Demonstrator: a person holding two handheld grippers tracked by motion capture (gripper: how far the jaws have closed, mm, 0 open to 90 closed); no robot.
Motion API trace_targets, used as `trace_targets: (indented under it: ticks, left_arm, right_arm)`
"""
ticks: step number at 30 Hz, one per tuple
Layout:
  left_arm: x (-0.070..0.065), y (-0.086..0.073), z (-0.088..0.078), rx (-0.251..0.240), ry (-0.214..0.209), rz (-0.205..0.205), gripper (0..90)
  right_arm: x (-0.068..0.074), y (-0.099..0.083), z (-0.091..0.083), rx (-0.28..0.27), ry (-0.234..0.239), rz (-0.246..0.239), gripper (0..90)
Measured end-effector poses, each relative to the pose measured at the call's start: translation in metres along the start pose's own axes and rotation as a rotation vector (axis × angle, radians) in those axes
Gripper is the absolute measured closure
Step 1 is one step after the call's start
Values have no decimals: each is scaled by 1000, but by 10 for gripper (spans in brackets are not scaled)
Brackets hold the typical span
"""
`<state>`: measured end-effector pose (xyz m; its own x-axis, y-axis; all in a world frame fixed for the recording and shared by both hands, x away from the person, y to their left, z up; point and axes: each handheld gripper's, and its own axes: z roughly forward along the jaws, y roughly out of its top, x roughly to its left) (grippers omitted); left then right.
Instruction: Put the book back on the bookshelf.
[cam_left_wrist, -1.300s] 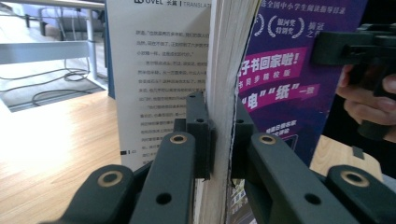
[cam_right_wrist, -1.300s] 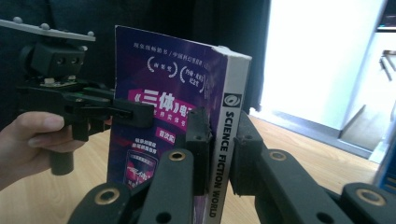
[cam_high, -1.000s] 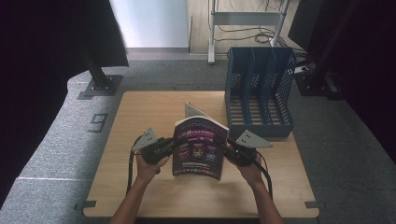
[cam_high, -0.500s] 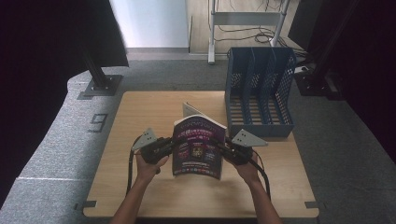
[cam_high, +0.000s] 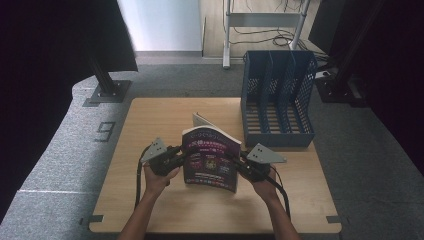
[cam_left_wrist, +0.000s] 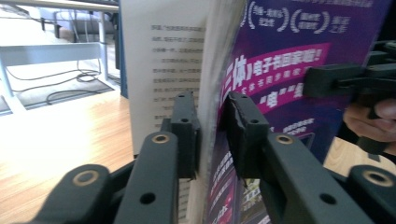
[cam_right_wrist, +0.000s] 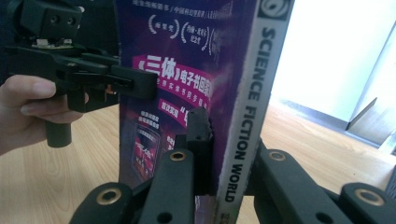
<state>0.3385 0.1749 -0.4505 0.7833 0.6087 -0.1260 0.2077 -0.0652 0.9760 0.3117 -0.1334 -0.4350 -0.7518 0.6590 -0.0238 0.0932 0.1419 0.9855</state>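
The magazine (cam_high: 210, 159) with the purple cover stands upright above the middle of the table (cam_high: 150, 125), nearer its front edge, its spine marked SCIENCE FICTION WORLD (cam_right_wrist: 243, 135) turned toward the right side. One loose cover leaf stands out behind it toward the table's rear edge. The right gripper (cam_high: 245, 167) reaches in level from the right, forearm coming up from the front edge, hand wrapped around the grip; in the right gripper view its jaws are clamped on the spine edge (cam_right_wrist: 219, 154), one pad on the purple cover, the other behind the spine. The left gripper (cam_high: 177, 157) reaches in level from the left, the hand (cam_high: 157, 177) closed around its handle with the cable looping down beside the wrist. In the left gripper view its jaws have just been opening: the page edge (cam_left_wrist: 210, 116) stands between them, the left pad (cam_left_wrist: 184, 126) just beside the white pages, the right pad (cam_left_wrist: 245, 130) standing slightly off the purple cover, so the grasp appears slackened. A blue file rack (cam_high: 277, 97) stands at the table's rear right corner, well apart from the magazine.
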Motion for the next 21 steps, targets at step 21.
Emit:
trace_targets:
  ticks: [21]
  left_arm:
    - [12, 2, 4, 28, 117, -37, 469]
  right_arm:
    - [4, -1, -1, -2, 1, -15, 799]
